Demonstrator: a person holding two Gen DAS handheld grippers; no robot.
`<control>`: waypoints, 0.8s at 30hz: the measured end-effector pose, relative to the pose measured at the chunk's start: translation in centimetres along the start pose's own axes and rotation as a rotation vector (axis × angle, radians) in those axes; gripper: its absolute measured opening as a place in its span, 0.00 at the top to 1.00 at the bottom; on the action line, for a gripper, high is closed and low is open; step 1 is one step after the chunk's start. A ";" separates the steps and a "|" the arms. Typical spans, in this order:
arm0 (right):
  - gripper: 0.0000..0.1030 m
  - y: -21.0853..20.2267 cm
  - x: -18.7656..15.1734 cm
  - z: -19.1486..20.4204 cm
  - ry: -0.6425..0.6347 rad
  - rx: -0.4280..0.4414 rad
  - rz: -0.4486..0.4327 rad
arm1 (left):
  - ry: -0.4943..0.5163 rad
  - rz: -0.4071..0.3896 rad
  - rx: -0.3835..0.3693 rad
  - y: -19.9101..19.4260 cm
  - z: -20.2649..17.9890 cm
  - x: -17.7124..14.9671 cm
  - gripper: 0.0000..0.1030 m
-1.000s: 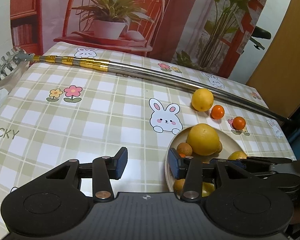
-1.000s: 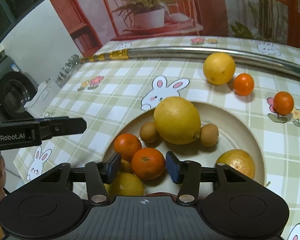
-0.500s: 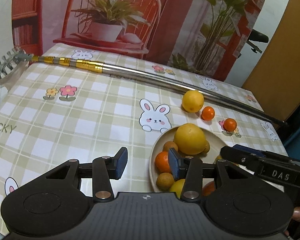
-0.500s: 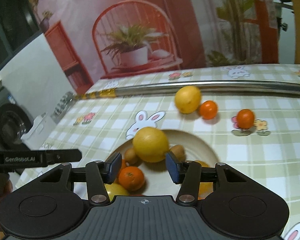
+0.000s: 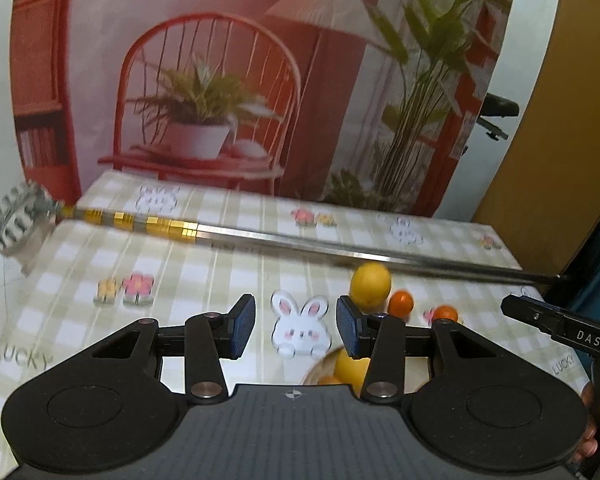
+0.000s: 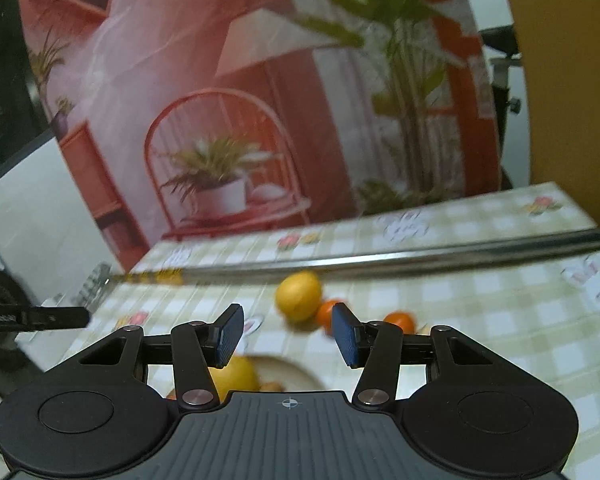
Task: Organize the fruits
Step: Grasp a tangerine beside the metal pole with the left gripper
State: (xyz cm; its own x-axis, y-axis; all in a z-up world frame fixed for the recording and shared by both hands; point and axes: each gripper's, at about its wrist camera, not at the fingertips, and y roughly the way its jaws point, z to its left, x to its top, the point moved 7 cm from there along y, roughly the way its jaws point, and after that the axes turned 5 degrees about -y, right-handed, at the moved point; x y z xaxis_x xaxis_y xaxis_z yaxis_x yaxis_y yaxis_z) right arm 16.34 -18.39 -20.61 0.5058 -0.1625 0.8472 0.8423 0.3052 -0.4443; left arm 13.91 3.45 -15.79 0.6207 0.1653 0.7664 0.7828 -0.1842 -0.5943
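My left gripper (image 5: 296, 330) is open and holds nothing, raised above the checked tablecloth. Its jaws frame a bunny print. A yellow lemon (image 5: 370, 285) and two small oranges (image 5: 401, 303) (image 5: 445, 314) lie loose on the cloth beyond it. The plate of fruit (image 5: 318, 368) shows only as a sliver behind the left gripper's body. My right gripper (image 6: 285, 334) is also open and empty, high over the plate (image 6: 296, 370). The same lemon (image 6: 299, 296) and oranges (image 6: 327, 314) (image 6: 399, 319) lie ahead of it. A large yellow fruit (image 6: 236, 376) sits on the plate, mostly hidden.
A long metal pole (image 5: 340, 252) with gold bands and a rake head (image 5: 14, 214) lies across the far side of the table. A printed backdrop of a chair and plants (image 5: 204, 128) stands behind the table. A hand (image 5: 598, 420) holds the right gripper at the left view's right edge.
Both grippers have risen and pulled back from the plate, which has dropped almost out of sight below them. The right gripper has tilted up. No fruit has moved.
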 end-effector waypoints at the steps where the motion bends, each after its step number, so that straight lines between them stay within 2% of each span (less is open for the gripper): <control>1: 0.54 0.0 0.4 -0.5 0.002 -0.009 -0.007 | 0.008 -0.005 -0.001 0.1 -0.4 0.4 0.54; 6: 0.54 0.3 2.1 -3.4 0.007 -0.055 -0.029 | 0.052 -0.005 -0.013 1.8 -2.7 1.6 0.54; 11: 0.54 0.9 2.1 -6.2 0.009 -0.089 -0.023 | 0.110 0.040 -0.025 4.9 -5.5 1.3 0.54; 24: 0.54 2.6 0.1 -12.7 0.028 -0.183 -0.025 | 0.248 0.239 -0.217 14.9 -15.1 -2.1 0.55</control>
State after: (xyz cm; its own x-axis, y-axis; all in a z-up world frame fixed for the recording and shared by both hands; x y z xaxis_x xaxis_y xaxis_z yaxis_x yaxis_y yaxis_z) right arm 20.94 -29.52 -25.42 0.4872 -0.1949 0.8512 0.8731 0.1257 -0.4710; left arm 23.67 -14.29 -22.58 0.7341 -0.1408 0.6643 0.5743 -0.3934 -0.7180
